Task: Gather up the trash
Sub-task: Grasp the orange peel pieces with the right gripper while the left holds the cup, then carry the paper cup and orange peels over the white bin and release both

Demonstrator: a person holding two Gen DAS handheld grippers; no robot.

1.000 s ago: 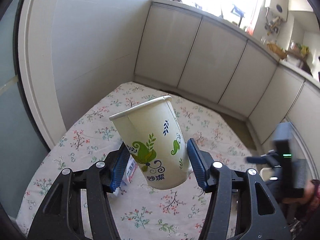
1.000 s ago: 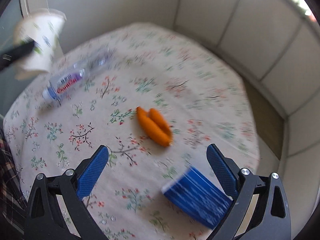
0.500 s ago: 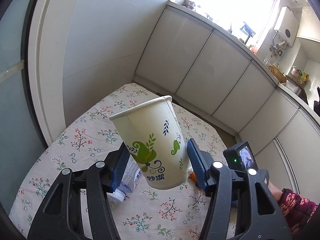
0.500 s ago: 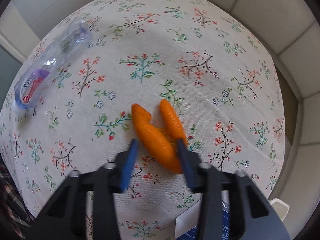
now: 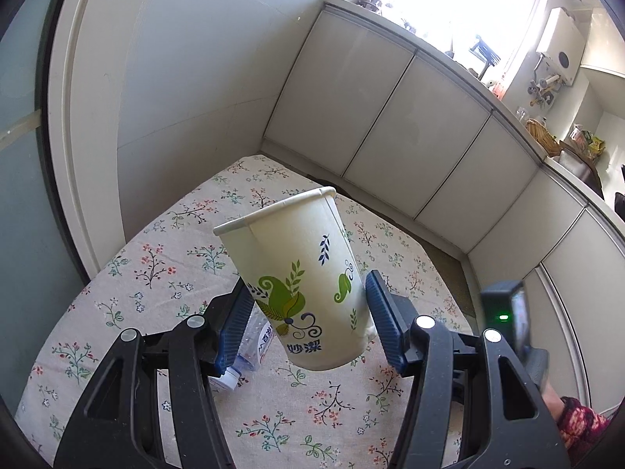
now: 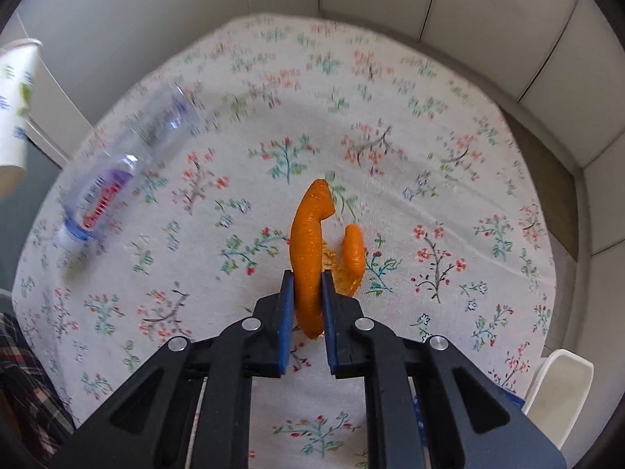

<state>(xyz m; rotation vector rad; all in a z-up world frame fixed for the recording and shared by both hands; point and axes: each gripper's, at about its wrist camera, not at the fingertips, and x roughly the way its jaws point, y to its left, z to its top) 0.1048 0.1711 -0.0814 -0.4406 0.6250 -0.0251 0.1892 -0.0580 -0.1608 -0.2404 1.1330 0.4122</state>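
My left gripper (image 5: 308, 312) is shut on a white paper cup (image 5: 297, 281) with green leaf print and holds it tilted above the floral tablecloth (image 5: 156, 273). The cup also shows at the left edge of the right wrist view (image 6: 15, 113). My right gripper (image 6: 306, 289) is shut on a curled orange peel (image 6: 308, 242), whose other lobe sits just right of the fingers. A clear plastic bottle (image 6: 117, 172) with a purple label lies on the cloth at the left; part of it shows under the cup in the left wrist view (image 5: 250, 351).
White cabinets (image 5: 390, 125) wall the table's far side. A white plastic container (image 6: 558, 394) stands at the table's right edge, with a blue object beside it. The right gripper's body (image 5: 511, 320) shows at the right of the left wrist view.
My right gripper has dropped to the orange peel and shut on it. My left gripper still holds the cup, a little higher above the table.
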